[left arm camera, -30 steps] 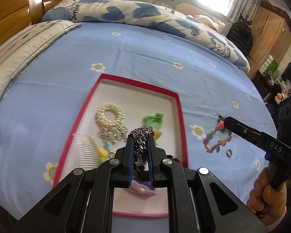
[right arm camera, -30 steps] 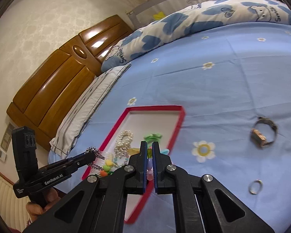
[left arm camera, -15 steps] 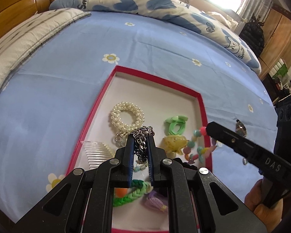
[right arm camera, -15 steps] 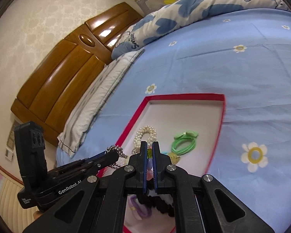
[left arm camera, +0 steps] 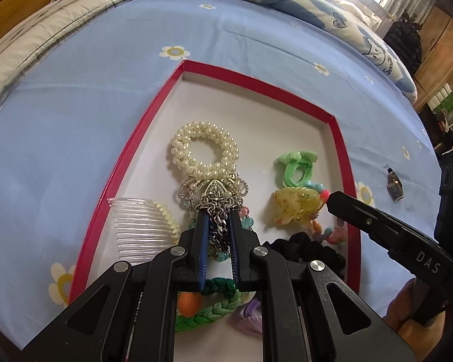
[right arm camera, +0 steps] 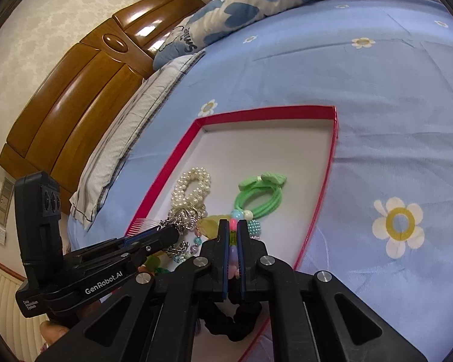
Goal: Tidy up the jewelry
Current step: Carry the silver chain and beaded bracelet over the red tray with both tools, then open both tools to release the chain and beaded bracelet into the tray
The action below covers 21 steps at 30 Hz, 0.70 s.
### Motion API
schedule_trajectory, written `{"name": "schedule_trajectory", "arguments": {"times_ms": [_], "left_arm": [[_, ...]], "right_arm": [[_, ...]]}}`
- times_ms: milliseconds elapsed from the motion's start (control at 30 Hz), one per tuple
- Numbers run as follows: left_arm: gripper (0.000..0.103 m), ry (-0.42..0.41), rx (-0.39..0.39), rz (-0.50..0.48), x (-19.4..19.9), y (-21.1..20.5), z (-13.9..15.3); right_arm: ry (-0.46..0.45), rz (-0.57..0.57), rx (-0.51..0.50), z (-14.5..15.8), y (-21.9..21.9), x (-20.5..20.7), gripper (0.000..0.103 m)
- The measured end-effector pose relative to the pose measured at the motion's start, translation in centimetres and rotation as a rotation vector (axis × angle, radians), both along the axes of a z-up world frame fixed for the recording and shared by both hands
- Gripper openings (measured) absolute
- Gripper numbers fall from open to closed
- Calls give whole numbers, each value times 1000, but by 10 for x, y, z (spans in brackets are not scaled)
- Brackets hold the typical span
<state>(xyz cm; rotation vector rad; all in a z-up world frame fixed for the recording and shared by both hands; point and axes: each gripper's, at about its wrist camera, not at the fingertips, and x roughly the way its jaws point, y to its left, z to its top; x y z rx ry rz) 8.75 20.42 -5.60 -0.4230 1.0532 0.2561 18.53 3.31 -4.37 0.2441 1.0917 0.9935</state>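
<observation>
A red-rimmed white tray [left arm camera: 256, 80] lies on the blue bedsheet and holds several pieces. My left gripper [left arm camera: 219, 215] hangs low over the tray, shut on a silver chain bracelet [left arm camera: 219, 200], just in front of a pearl scrunchie [left arm camera: 204, 150]. My right gripper [right arm camera: 233, 224] is shut on a colourful beaded bracelet [right arm camera: 248, 214], which dangles inside the tray's right side near a green hair tie [right arm camera: 258, 197] and a yellow clip [left arm camera: 296, 208]. The right gripper's tip [left arm camera: 332, 202] also shows in the left wrist view, and the left gripper's tip [right arm camera: 172, 230] in the right wrist view.
The tray also holds a clear comb [left arm camera: 142, 226], a black scrunchie [left arm camera: 305, 250] and a green braided band [left arm camera: 211, 310]. A watch [left arm camera: 394, 185] lies on the sheet right of the tray. Pillows and a wooden headboard [right arm camera: 75, 96] stand beyond.
Both grippers have sunk toward the tray. The right one carried the beaded bracelet from over the sheet across the right rim into the tray. The left one keeps the chain.
</observation>
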Motion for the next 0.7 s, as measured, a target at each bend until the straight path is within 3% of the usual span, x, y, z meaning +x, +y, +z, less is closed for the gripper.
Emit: {"name": "schedule_trajectory", "arguments": {"times_ms": [433, 700], "left_arm": [[12, 9, 13, 3, 2, -3, 2], [23, 2, 6, 9, -2, -3, 5]], "right_arm": [[6, 9, -28, -6, 1, 2, 10], [10, -2, -38, -6, 0, 3, 11]]}}
